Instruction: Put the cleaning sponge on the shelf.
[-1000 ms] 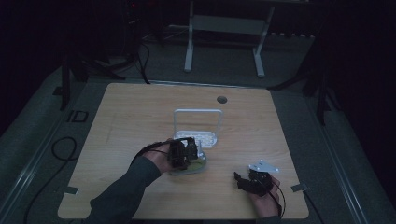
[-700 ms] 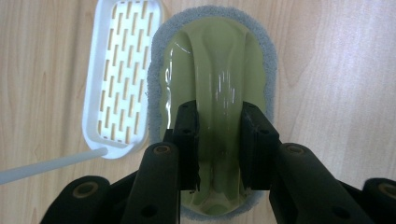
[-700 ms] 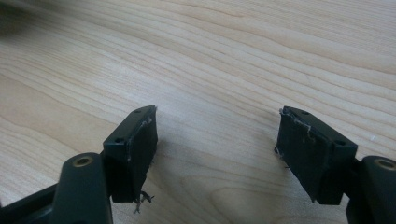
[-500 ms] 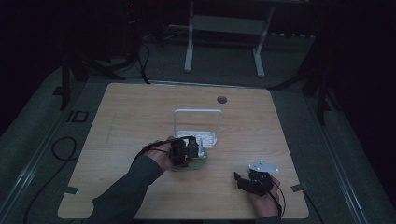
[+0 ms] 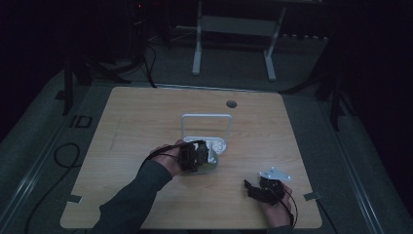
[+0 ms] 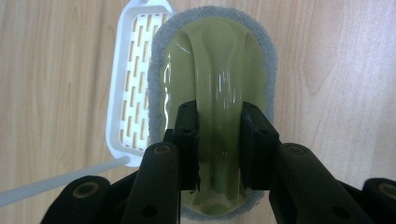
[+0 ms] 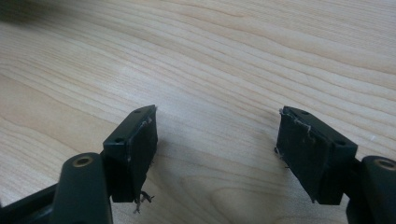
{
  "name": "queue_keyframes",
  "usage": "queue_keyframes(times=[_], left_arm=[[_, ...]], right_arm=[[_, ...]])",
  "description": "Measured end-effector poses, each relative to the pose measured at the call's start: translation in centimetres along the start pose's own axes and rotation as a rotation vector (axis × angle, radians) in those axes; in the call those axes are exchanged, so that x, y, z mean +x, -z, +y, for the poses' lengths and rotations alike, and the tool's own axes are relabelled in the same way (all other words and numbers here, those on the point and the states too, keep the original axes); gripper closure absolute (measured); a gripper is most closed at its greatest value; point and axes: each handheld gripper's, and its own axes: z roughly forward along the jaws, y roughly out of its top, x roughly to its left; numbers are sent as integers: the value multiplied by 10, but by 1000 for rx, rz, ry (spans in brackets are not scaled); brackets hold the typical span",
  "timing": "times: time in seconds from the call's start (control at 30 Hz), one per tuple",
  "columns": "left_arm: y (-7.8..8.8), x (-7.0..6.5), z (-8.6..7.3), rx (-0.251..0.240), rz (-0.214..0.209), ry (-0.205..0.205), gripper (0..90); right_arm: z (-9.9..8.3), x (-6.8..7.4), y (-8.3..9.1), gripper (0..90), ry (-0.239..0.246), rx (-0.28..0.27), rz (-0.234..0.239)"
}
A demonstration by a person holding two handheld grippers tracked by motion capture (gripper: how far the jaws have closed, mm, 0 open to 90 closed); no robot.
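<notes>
I am pinching the green scrubber's (image 6: 212,79) raised handle with my left gripper (image 6: 218,140), beside the white rack (image 6: 128,88); my right gripper (image 7: 217,149) is hanging spread over the table (image 7: 224,56).

I take this for a dim lab or recording room. My wooden desk (image 5: 146,122) stands alone on grey carpet (image 5: 316,126), with a cable port (image 5: 231,104) near its far edge. Black cables (image 5: 63,156) loop over the floor at left, and a white frame's legs (image 5: 197,44) stand at upper centre.
</notes>
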Motion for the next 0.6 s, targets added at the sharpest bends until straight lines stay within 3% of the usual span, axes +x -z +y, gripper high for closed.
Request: queue_keyframes(times=[0.6], left_arm=[[-6,5,3,-12,44,-37,715]], right_arm=[[0,0,0,284,-1,-2,-1]])
